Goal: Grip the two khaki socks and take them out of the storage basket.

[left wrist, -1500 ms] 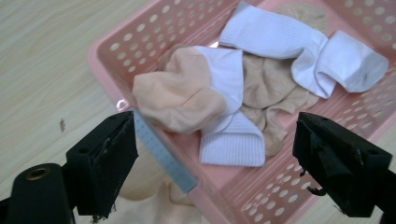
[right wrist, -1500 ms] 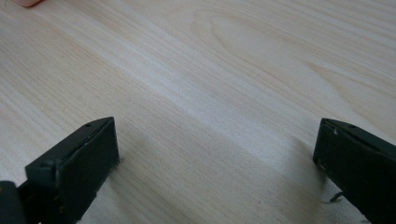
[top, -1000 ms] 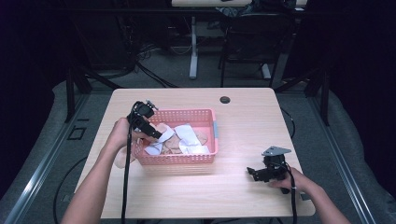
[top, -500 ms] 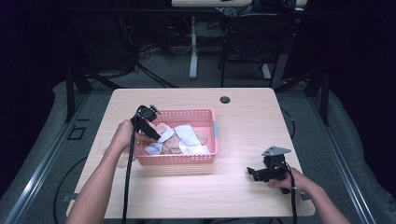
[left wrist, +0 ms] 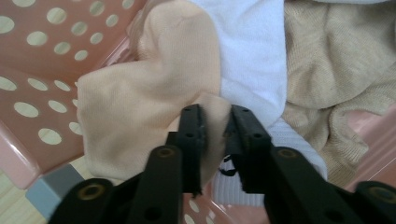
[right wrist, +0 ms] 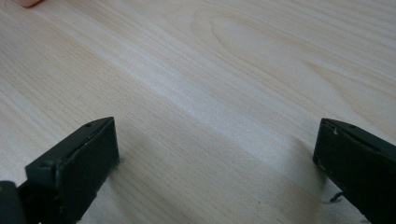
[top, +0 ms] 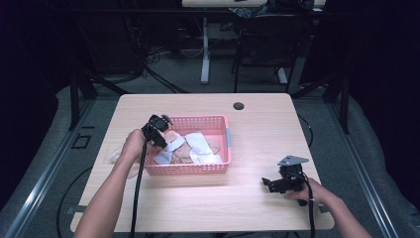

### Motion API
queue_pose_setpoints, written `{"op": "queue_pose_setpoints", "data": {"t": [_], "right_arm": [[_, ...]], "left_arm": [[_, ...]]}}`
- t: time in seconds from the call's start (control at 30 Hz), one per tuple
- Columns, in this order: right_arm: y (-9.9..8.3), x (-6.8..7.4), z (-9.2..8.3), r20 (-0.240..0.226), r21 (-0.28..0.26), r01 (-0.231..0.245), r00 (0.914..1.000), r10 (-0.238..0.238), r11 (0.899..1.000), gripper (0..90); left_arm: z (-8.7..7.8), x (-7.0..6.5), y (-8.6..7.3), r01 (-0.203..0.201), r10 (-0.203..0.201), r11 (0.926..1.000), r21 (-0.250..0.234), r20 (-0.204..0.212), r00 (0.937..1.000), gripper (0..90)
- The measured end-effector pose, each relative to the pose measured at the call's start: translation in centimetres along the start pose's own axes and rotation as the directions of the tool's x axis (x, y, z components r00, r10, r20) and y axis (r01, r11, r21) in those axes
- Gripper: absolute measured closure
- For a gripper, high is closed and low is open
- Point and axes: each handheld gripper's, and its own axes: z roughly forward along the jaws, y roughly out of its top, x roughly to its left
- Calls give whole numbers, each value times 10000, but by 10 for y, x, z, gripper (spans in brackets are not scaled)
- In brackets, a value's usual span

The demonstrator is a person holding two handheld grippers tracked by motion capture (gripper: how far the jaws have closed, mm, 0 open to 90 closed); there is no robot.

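Peach knit sock is lying in the pink basket's left end on the bench, soft and light, likely bunching when lifted. Left hand-held gripper has just been closing and is pinching a fold of it, a sound hold. Right hand-held gripper is resting spread on bare wood.

L forearm is seen rising from bottom left of the high view; L hand is wrapped round the left gripper at centre-left, tipped down and fwd. Its jaws have just been closing and are pinched nearly together on a fold of peach sock. R hand is held low at lower right; right gripper is pointed toward frame left, jaws spread wide, nothing between.
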Motion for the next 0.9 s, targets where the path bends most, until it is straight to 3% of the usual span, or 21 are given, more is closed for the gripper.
{"op": "queue_pose_setpoints", "data": {"t": [0.1,0.3,0.43,0.9], "right_arm": [[0,0,0,-3,2,-1,10000,1,10000,0],[0,0,0,-3,0,-2,10000,2,10000,0],[0,0,0,0,2,1,10000,-1,10000,0],[0,0,0,-2,1,-1,10000,1,10000,0]], "left_arm": [[-3,2,-1,101,-100,9999,-88,77,9999,834],[-20,5,-3,330,-324,9983,-472,140,9994,848],[-32,3,-3,175,-173,9977,-650,40,9998,850],[-74,2,4,199,-209,9885,-1499,-50,9998,852]]}}
